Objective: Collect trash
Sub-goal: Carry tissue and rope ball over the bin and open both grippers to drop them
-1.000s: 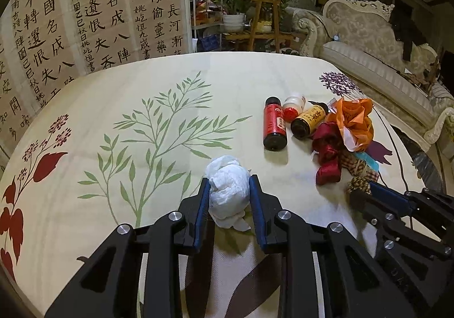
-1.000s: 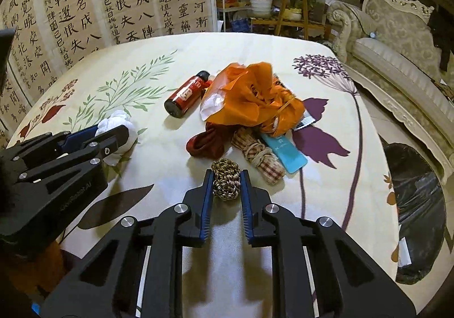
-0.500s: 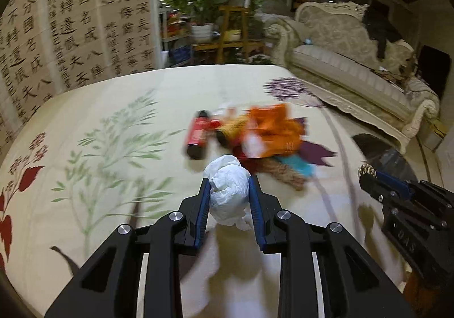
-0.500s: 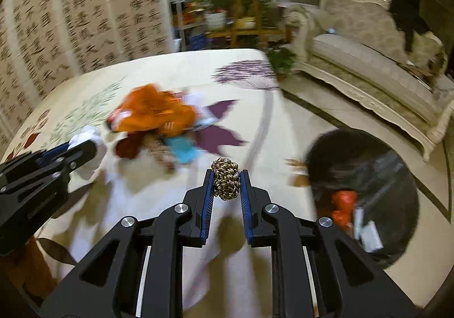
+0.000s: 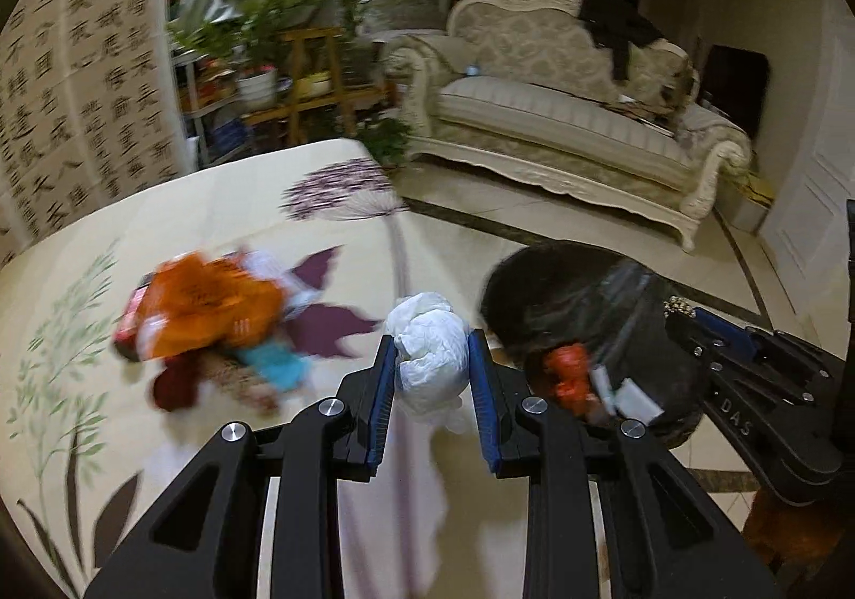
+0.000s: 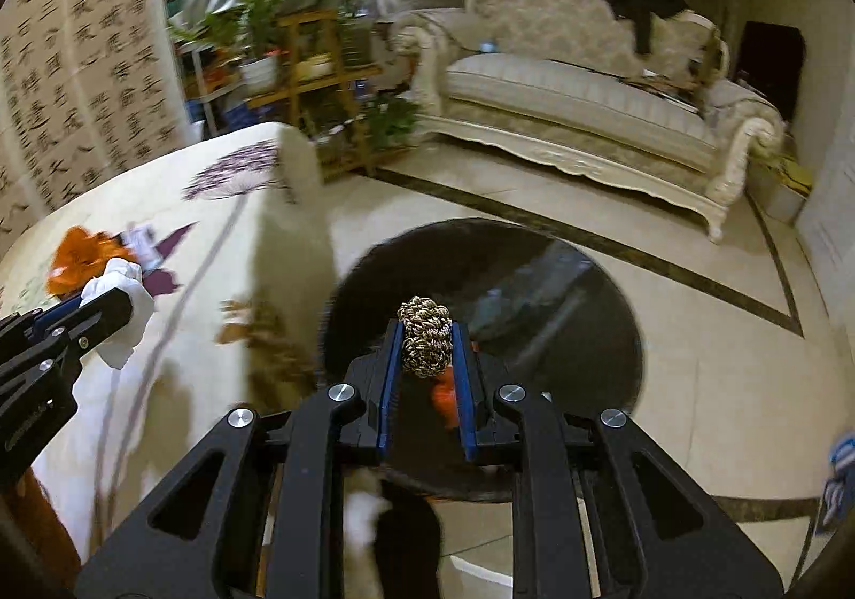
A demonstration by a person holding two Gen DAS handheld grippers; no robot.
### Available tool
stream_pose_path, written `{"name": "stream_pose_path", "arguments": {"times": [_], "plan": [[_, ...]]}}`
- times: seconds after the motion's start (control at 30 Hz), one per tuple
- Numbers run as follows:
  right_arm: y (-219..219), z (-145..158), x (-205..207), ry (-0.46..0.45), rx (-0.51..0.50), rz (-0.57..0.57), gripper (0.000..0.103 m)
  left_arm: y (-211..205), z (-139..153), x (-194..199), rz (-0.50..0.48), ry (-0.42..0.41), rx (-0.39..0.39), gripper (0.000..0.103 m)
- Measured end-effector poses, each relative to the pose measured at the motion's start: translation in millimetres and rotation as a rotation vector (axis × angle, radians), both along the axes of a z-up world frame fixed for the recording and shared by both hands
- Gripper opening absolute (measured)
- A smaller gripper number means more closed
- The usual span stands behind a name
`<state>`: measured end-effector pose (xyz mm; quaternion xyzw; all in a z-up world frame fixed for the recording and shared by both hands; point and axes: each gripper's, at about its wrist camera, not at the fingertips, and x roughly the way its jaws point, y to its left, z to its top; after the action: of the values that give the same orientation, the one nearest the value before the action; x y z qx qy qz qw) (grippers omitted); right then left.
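Observation:
My left gripper [image 5: 432, 364] is shut on a crumpled white tissue wad [image 5: 430, 350] and holds it in the air over the table's right edge. My right gripper [image 6: 426, 348] is shut on a brown-gold knotted rope ball [image 6: 425, 341] and holds it above the black-lined trash bin [image 6: 534, 289] on the floor. The bin [image 5: 593, 310] holds an orange scrap [image 5: 569, 372] and white bits. The right gripper also shows in the left wrist view [image 5: 681, 308], over the bin, and the left gripper shows in the right wrist view [image 6: 115, 302].
A blurred pile of trash with an orange bag [image 5: 208, 305], a teal strip and dark red cloth lies on the floral tablecloth [image 5: 224, 209]. A cream sofa [image 5: 561, 118], a plant stand [image 5: 310, 80] and tiled floor [image 6: 694, 332] lie beyond.
Both grippers have swung right, away from the trash pile and toward the bin, each keeping its load. The right gripper now hangs over the bin's opening.

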<state>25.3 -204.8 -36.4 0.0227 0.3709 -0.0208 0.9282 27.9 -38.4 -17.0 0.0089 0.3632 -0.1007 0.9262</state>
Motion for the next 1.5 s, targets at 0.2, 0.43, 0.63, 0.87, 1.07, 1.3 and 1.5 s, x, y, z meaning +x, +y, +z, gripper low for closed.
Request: {"name": "stream_pose_path", "arguments": {"times": [0.2, 0.43, 0.63, 0.87, 1.07, 1.3, 1.5], "plan": [[-30, -11, 5, 0.009, 0.015, -0.043, 0.018, -44, -5, 13, -0.064, -0.007, 0.023, 0.028], [-47, -22, 14, 0.019, 0.026, -0.057, 0.018, -74, -18, 32, -0.092, 0.015, 0.054, 0.028], [-56, -30, 22, 0.033, 0.032, -0.065, 0.019, -88, -28, 43, -0.100, 0.043, 0.075, 0.029], [-64, -36, 32, 0.042, 0.043, -0.076, 0.019, -104, -28, 52, -0.113, 0.045, 0.084, 0.029], [-67, -35, 34, 0.036, 0.053, -0.082, 0.026, -107, -28, 51, -0.104, 0.048, 0.088, 0.050], [-74, -33, 32, 0.029, 0.066, -0.107, 0.027, -100, -27, 50, -0.081, 0.053, 0.068, 0.062], [-72, -29, 26, 0.024, 0.077, -0.116, 0.039, -92, -22, 44, -0.065, 0.045, 0.070, 0.070]]}}
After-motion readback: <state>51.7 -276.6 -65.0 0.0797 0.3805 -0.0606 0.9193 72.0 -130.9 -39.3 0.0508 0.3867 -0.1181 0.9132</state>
